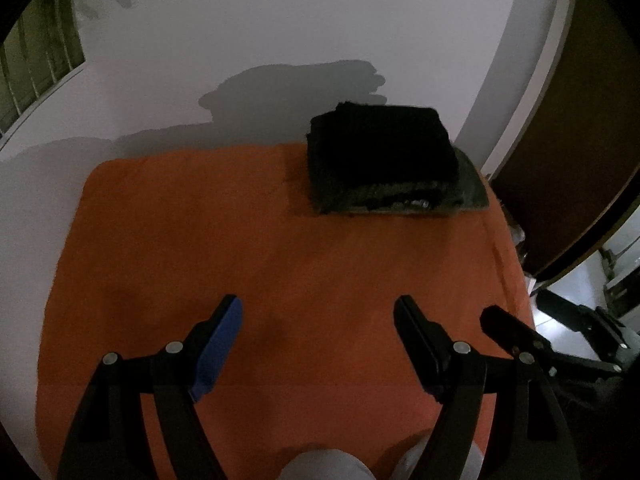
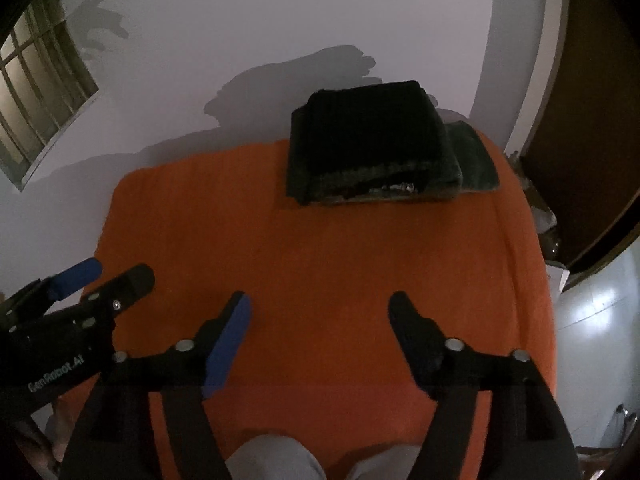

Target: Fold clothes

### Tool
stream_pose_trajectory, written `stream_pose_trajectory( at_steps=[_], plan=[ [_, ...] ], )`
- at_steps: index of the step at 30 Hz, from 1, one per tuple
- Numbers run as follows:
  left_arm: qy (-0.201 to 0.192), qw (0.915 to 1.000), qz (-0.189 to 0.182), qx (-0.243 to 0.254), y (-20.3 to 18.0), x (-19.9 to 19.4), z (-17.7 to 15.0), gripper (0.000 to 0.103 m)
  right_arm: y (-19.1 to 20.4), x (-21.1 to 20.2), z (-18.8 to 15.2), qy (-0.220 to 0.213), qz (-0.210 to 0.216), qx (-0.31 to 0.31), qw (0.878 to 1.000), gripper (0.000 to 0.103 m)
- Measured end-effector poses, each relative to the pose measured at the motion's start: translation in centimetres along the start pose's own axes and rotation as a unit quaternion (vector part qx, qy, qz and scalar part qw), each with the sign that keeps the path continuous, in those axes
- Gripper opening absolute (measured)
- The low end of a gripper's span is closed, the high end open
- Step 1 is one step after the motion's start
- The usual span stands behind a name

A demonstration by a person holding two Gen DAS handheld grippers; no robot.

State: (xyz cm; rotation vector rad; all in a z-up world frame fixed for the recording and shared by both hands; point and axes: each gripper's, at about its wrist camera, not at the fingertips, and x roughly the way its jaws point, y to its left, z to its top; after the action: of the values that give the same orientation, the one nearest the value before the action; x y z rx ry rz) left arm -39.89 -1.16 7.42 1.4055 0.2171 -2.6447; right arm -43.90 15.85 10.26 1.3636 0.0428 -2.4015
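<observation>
A stack of folded dark clothes (image 1: 382, 156) (image 2: 368, 142) lies at the far right of the orange cloth-covered surface (image 1: 240, 240) (image 2: 320, 248), a black piece on top and a dark green one beneath. My left gripper (image 1: 318, 312) hovers open over the near part of the orange surface with nothing between its blue-padded fingers. Likewise my right gripper (image 2: 320, 306) is open and empty, well short of the stack. In the right wrist view the left gripper (image 2: 116, 278) shows at the left edge; a finger of the right gripper (image 1: 504, 324) shows at the right in the left wrist view.
A pale wall (image 1: 280, 20) rises just behind the surface. A barred window (image 2: 40, 80) is at the upper left, a brown wooden door (image 1: 580, 140) at the right. The person's grey-clad knees (image 2: 276, 460) show at the bottom edge.
</observation>
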Motion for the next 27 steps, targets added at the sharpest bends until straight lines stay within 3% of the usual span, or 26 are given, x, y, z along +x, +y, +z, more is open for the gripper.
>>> stream_pose_trajectory(
  at_steps=[5,9,15,20,27],
  plan=[
    [0.027,0.9996,0.003,-0.006,1.6,-0.3,-2.0,0.079,0.7,-0.4,-2.2,0.007,0.014,0.022,1.000,0.091],
    [0.024,0.9996,-0.013,-0.006,2.3,-0.8,-2.9,0.079,1.2,0.0,-3.0,0.021,0.023,0.032,0.999,0.096],
    [0.017,0.9993,0.014,0.030,1.2,0.5,-3.4,0.079,1.4,0.5,-4.2,0.010,0.010,0.032,0.999,0.098],
    [0.028,0.9994,0.015,0.010,1.6,3.6,-4.0,0.079,1.2,2.7,-4.8,0.015,0.011,0.024,1.000,0.098],
    [0.043,0.9987,0.014,-0.023,2.1,8.8,-1.4,0.079,-0.3,8.3,-2.3,0.044,0.008,0.006,0.999,0.098]
  ],
)
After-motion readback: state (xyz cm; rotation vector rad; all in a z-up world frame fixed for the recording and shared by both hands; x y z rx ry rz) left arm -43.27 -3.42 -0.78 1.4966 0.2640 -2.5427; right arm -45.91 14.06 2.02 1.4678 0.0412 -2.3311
